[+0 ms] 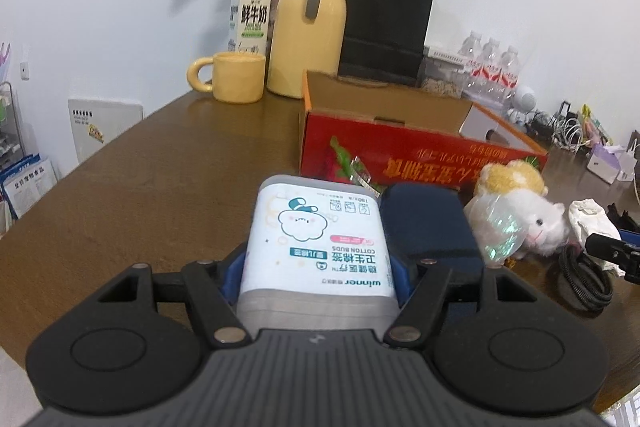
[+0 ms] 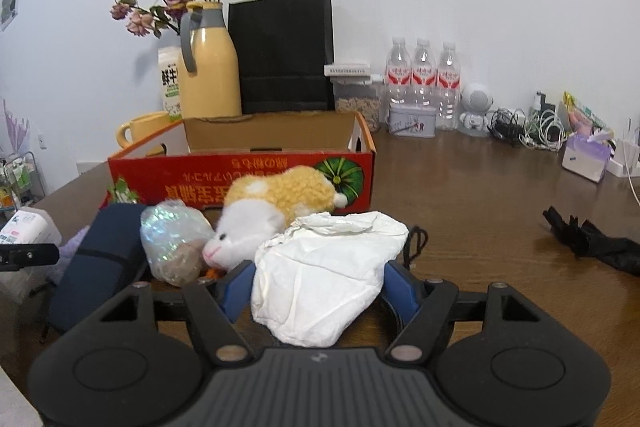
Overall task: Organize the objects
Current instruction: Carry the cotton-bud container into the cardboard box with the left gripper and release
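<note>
**Both grippers loaded, red box ahead**

Left gripper [image 1: 318, 267]: fingers partly spread, closed on a cotton-bud box [image 1: 316, 247], label upside down to the camera. Blue pads press on both of its sides; its near end is hidden behind the gripper body. Whether it is clear of the table [image 1: 160, 179] cannot be told.

Right gripper [image 2: 320, 291]: fingers partly spread, pinching a crumpled white bag [image 2: 324, 279]. Contents not visible; its lower edge is cut off by the gripper body.

The open red box [image 2: 240, 179] stands just behind the clutter; its inside is mostly hidden by the front wall.

Between the grippers: a navy case [image 2: 100, 259], a shiny wrapped lump [image 2: 176, 247] of unclear identity, a plush toy [image 2: 272, 215] lying on its side against the red box. A black cord [image 1: 584, 279] is partly hidden behind the bag.

Far right, a black crumpled item [image 2: 592, 243], unidentifiable.
</note>
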### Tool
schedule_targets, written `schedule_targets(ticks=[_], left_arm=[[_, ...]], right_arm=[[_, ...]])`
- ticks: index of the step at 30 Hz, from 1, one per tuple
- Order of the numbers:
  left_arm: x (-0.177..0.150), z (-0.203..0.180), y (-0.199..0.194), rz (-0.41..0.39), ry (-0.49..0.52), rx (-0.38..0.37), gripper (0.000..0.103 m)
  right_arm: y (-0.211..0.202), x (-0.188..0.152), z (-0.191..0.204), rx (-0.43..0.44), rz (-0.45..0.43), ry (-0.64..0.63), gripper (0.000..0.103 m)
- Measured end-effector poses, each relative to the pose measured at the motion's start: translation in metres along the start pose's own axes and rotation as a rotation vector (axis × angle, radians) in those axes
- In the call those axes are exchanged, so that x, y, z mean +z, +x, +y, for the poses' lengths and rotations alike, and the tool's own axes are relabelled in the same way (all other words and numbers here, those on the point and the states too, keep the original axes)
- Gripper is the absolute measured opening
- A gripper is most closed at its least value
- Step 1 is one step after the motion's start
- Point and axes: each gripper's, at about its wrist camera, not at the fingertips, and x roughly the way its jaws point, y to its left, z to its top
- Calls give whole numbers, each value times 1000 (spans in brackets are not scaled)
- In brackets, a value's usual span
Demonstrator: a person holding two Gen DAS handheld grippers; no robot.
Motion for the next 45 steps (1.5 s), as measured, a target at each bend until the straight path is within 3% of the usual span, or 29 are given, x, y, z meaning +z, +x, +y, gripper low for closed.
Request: schedule_targets(ticks=[9, 18, 30, 37, 38, 39, 40, 41, 45], left_arm=[[40, -18, 3, -96, 33, -41, 69], [103, -49, 49, -158, 21, -76, 69], [138, -65, 152, -78, -37, 5, 69], [132, -61, 183, -9, -35, 1, 69], [130, -60, 182, -9, -40, -1, 73], [129, -59, 180, -18, -40, 1, 79], [128, -59, 177, -30, -35, 5, 92], [126, -60, 173, -51, -31, 9, 103], [125, -65, 162, -104, -14, 13, 103]], right_arm=[[3, 33, 12, 29, -90, -46, 70], [58, 93, 33, 68, -165, -68, 70], [171, 124, 39, 59, -42, 3, 71], [188, 116, 40, 59, 3, 11, 74], [187, 115, 40, 56, 3, 14, 77], [186, 115, 39, 50, 3, 15, 86], [185, 113, 39, 44, 2, 15, 97], [184, 112, 39, 39, 0, 18, 102], [180, 112, 38, 27, -10, 22, 103]])
